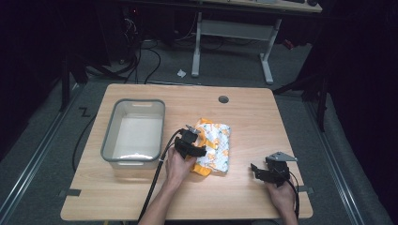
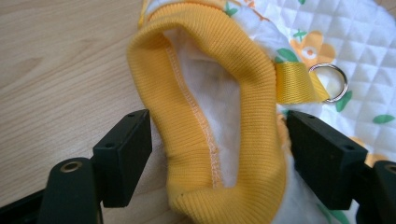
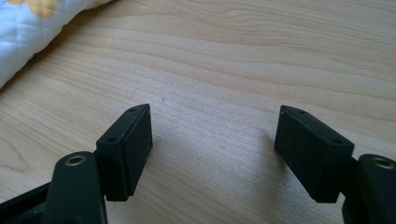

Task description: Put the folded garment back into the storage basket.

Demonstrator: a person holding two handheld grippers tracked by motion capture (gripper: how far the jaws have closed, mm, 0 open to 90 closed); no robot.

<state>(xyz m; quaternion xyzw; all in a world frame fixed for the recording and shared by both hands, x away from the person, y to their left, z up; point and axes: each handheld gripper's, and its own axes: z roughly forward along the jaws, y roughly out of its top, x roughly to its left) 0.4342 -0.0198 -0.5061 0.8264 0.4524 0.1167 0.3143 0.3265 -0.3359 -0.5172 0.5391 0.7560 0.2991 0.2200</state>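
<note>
A small quilted white garment (image 1: 217, 146) with an orange and green flower print lies mid-table. Its ribbed yellow cuff (image 2: 205, 116) forms an open loop, and a metal ring (image 2: 329, 82) hangs on a yellow strap beside it. My left gripper (image 1: 191, 146) is open at the garment's left edge, its jaws standing either side of the cuff (image 2: 219, 149). My right gripper (image 1: 271, 174) rests open near the table's front right, above bare wood (image 3: 212, 149), with a corner of the garment (image 3: 32, 28) far left in its view.
A grey plastic bin (image 1: 134, 132) with nothing in it stands on the left of the wooden table (image 1: 263, 117). A round cable hole (image 1: 223, 99) is near the far edge. A white desk frame (image 1: 232, 42) and cables lie on the floor beyond.
</note>
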